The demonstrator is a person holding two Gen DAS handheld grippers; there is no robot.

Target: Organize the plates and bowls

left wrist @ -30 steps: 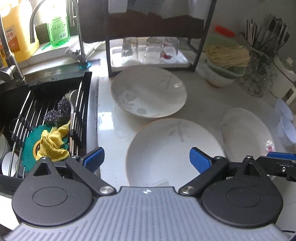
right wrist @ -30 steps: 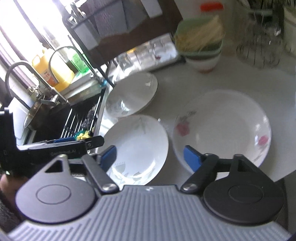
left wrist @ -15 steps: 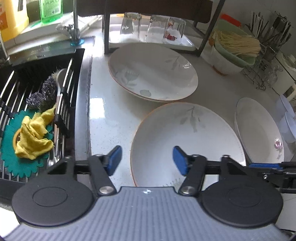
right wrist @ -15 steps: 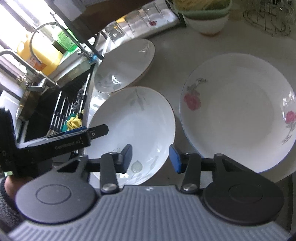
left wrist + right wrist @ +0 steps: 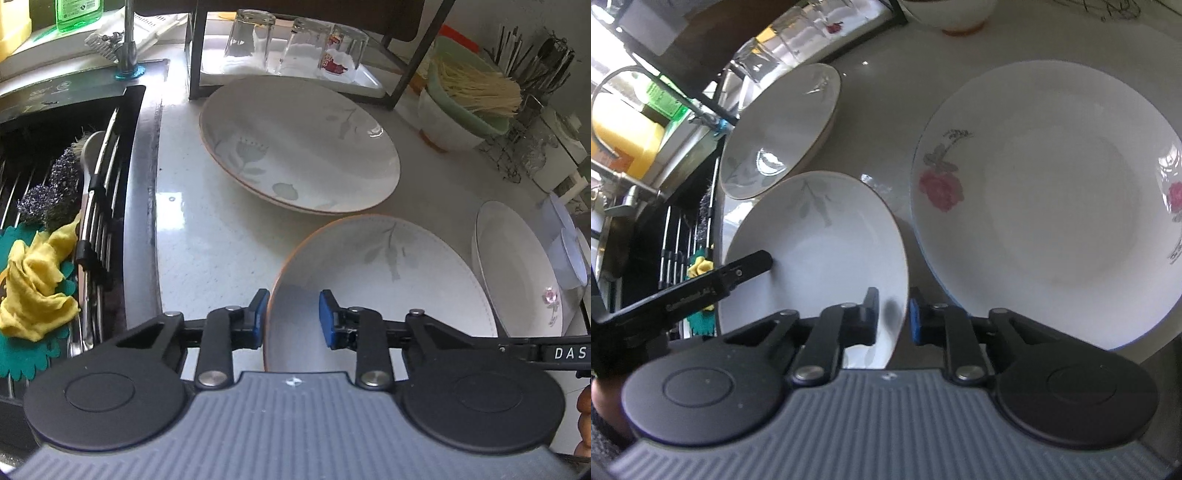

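Two grippers straddle opposite rims of the near leaf-print plate (image 5: 384,273), lying on the worktop (image 5: 207,236) just right of the sink rack (image 5: 99,206). The left gripper (image 5: 291,317) has its fingers partly open across the plate's left rim; the right gripper (image 5: 892,314), fingers narrowly apart, brackets its right rim, not visibly clamped. Three plates show: another leaf-print plate (image 5: 299,144) behind, one rose plate (image 5: 1049,199) to the right.

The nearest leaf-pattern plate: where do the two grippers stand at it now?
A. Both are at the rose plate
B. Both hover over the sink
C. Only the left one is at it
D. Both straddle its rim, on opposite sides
D: the left gripper straddles the near-left rim of the leaf-pattern plate, and the right gripper straddles its right rim; jaws not yet closed.
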